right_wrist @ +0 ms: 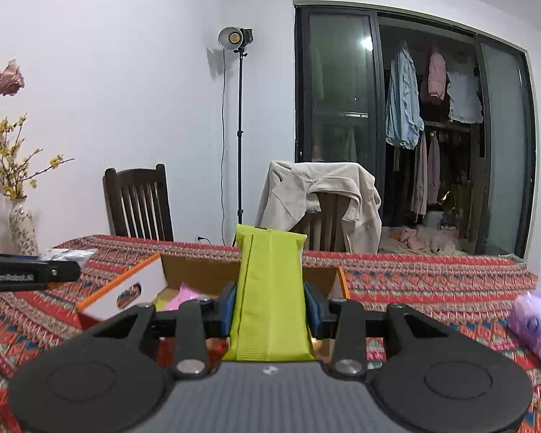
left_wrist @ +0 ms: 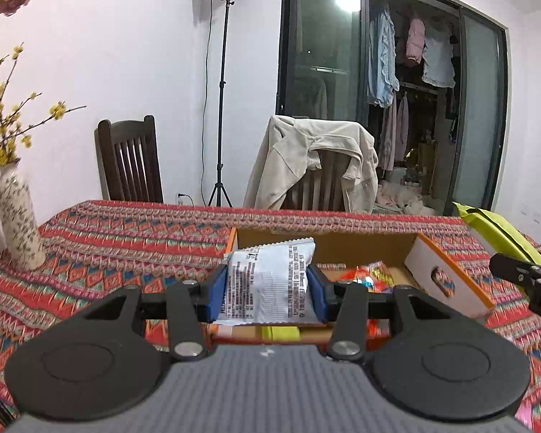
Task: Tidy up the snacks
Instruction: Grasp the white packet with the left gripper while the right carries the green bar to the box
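Note:
My left gripper is shut on a silver-white snack packet with small black print, held above the near side of an open cardboard box. Inside the box lie a red and yellow wrapper and a yellow-green one. My right gripper is shut on a long yellow-green snack packet, upright over the same cardboard box, where a pink packet shows. The right gripper's black body and its green packet appear at the right edge of the left wrist view.
The table wears a red patterned cloth. A speckled vase with yellow flowers stands at the left. The box's white orange-edged flap sticks up. A purple-white packet lies at the right. Two chairs and a lamp stand are behind the table.

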### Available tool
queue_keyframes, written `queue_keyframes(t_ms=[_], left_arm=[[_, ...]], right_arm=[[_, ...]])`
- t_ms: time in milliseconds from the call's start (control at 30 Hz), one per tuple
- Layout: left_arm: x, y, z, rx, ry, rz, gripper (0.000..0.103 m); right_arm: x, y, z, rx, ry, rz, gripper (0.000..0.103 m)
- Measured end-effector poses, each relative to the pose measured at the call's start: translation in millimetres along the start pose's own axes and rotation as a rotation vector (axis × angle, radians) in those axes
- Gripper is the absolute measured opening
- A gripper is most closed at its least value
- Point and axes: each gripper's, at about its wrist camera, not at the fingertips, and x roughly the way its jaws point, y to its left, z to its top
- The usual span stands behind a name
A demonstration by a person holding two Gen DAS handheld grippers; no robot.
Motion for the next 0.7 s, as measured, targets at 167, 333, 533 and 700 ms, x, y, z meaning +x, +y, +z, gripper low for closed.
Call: queue_keyframes(t_ms=[167,333,533,700], left_arm=[[28.0,-6.2,18.2,-0.016,-0.017,0.017,0.047],[56.2,-7.6,26.8,-0.046,-0.023,0.038,0.047],[84.9,-2.5,13.8,-0.072,-0.003,0.049,0.047],[101.2,-2.7,4.7,-0.036,0.031,0.056,0.047]], right_arm=[[32.7,7.2,18.9,-0.001,0.007,0.001,0.037],[69.6,9.6,26.0,0.018,0.023,-0.010,0.037],[101.0,2.4,5.3,0.045,0.047,-0.003,0.037],[120.1,-1.8,-7.9,0.050,0.107,0.015,0.037]])
